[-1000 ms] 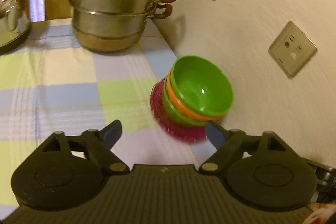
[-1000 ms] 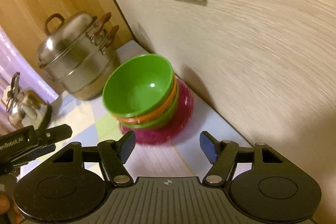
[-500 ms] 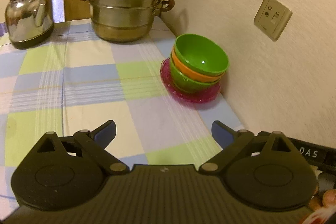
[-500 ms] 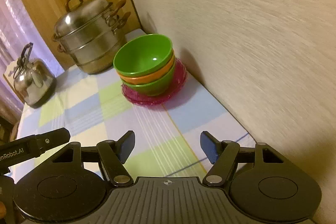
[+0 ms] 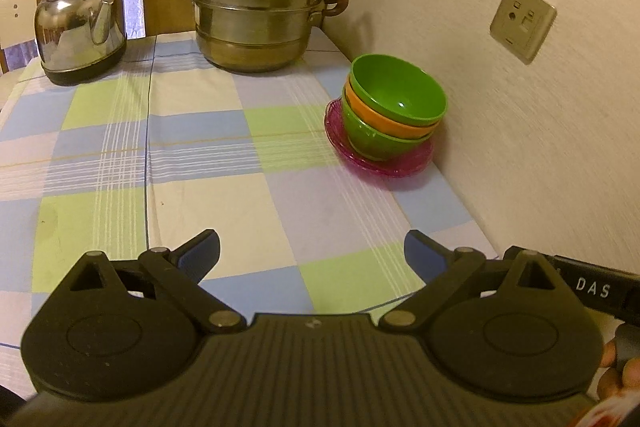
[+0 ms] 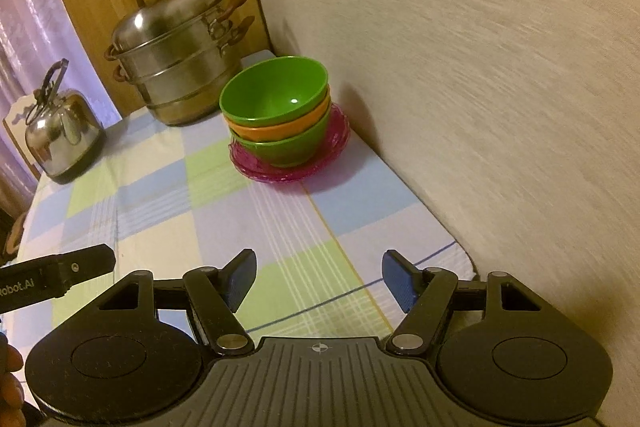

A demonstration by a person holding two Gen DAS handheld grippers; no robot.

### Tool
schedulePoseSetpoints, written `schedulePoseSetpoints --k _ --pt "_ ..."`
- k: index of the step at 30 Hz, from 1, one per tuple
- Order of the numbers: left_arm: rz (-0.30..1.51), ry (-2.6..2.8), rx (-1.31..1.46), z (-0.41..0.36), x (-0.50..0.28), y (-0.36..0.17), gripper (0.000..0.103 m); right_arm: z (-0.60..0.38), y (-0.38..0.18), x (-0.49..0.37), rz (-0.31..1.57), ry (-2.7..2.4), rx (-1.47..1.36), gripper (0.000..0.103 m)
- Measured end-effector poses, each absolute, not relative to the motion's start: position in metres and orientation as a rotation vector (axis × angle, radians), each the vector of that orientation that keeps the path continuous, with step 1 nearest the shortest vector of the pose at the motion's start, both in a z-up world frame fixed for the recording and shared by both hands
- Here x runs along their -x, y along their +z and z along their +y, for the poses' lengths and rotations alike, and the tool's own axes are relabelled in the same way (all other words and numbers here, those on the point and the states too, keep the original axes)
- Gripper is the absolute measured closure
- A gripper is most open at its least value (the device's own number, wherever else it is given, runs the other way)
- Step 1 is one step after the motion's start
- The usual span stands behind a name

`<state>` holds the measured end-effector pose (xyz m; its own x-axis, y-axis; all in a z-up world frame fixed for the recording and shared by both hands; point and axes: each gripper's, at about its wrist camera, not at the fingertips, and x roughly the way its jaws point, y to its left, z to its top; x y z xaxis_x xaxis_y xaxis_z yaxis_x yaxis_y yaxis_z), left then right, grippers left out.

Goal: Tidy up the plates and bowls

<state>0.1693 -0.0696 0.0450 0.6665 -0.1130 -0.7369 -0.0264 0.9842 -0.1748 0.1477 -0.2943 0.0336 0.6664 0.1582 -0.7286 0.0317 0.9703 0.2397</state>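
Bowls sit nested three deep, a glossy green plastic bowl inside an orange plastic bowl inside a second green plastic bowl, and the whole nest rests on a stack of translucent magenta plates close against the textured wall, at the far right edge of the checked-cloth surface. Both tools hang well short of the stack and hold nothing: the left hand-held gripper has its blue-padded fingers spread wide over bare cloth, and the right hand-held gripper is equally spread, nearer the wall. Judging from how things lie, the sorting looks finished, with no loose dish visible anywhere in either view, so the step in hand is probably a clean retreat. To do that well, I would keep both sets of fingers apart and level, draw them straight away from the stack, and avoid any sideways sweep toward the wall, where a brush on the plate rim could tip the tall nest. The nest leans slightly in the left view, so it seems worth a look before leaving; if it needs squaring, a gentle push low on the bottom bowl would be safer than a pinch at the top rim. The lidded stainless steamer pot and the shiny steel kettle stand at the back, well apart from the stack, and need no attention.
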Motion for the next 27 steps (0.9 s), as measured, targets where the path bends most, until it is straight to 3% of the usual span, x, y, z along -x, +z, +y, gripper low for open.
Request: schedulePoseSetpoints --k 27 --pt "0.861 -0.009 0.145 -0.077 -0.142 0.037 0.005 -0.281 0.042 -0.124 0.809 0.102 -0.145 0.033"
